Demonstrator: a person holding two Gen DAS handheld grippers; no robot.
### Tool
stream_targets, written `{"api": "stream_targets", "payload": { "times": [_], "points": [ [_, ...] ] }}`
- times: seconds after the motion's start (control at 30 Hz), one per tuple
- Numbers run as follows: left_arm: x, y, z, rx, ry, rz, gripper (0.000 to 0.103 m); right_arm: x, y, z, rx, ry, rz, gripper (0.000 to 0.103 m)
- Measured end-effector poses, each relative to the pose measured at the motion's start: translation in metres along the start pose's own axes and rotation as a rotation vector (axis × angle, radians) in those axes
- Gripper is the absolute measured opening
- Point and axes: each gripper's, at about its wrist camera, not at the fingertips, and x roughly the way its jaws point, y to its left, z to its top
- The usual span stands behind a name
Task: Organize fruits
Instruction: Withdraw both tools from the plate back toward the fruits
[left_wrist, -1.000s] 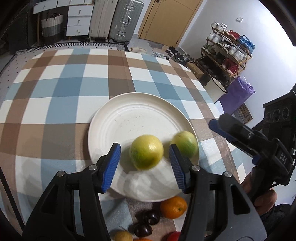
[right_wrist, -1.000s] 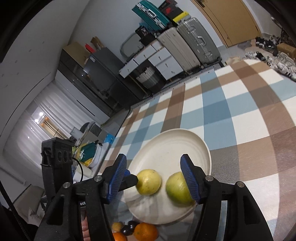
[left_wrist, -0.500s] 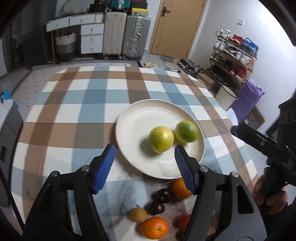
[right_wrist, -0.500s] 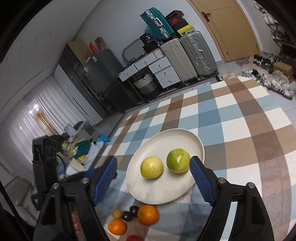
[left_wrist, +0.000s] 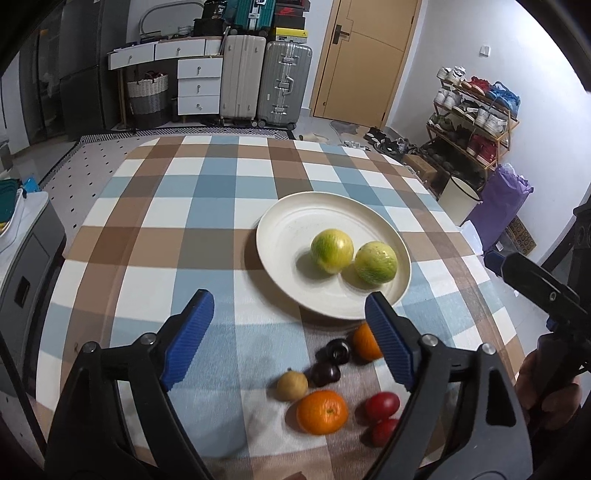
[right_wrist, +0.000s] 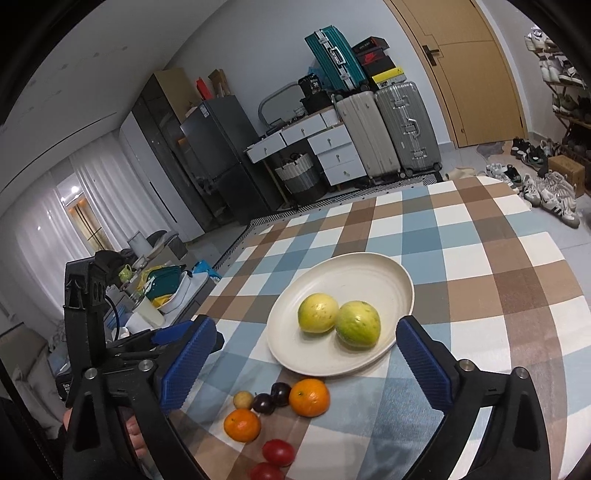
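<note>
A cream plate (left_wrist: 295, 229) (right_wrist: 369, 273) on the checked tablecloth holds two yellow-green round fruits (left_wrist: 331, 250) (left_wrist: 376, 262), touching; they also show in the right wrist view (right_wrist: 318, 312) (right_wrist: 357, 324). In front of the plate lie two oranges (left_wrist: 322, 412) (left_wrist: 365, 341), two dark plums (left_wrist: 325, 373), a small tan fruit (left_wrist: 292, 385) and two red tomatoes (left_wrist: 382, 404). My left gripper (left_wrist: 288, 339) is open and empty, above the loose fruit. My right gripper (right_wrist: 306, 365) is open and empty, near the plate's front edge; it also shows in the left wrist view (left_wrist: 532, 284).
The table's right edge (left_wrist: 491, 280) and near edge are close to the loose fruit. A grey cabinet (left_wrist: 22, 258) with dishes stands left of the table. Suitcases (left_wrist: 262, 81) and drawers stand beyond the far edge, a shoe rack (left_wrist: 476, 122) at right.
Both grippers have pulled back and up from the plate and opened wider, leaving the two yellow-green fruits on it. The loose fruit in front of the plate has come into view.
</note>
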Motion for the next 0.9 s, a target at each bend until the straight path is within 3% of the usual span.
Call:
{"api": "stream_targets", "payload": {
  "times": [0.13,0.3,0.5,0.73,0.9],
  "points": [
    [-0.008,0.003,-0.011,-0.007,0.006,0.012,0.088,-0.005,0.008,-0.008,-0.018,-0.003,-0.016,0.102],
    [-0.014,0.006,-0.026,-0.019,0.002,0.018,0.101,-0.007,0.017,-0.020,-0.059,-0.004,-0.039,0.103],
    [-0.017,0.008,-0.046,-0.017,0.016,0.014,0.102,-0.009,0.021,-0.033,-0.071,-0.016,-0.064,0.103],
    [-0.011,0.009,-0.069,-0.015,0.062,0.011,0.102,-0.010,0.022,-0.047,-0.086,0.026,-0.091,0.103],
    [-0.008,0.011,-0.081,-0.016,0.075,0.016,0.102,-0.014,0.028,-0.063,-0.137,0.071,-0.062,0.103]
  ]
}}
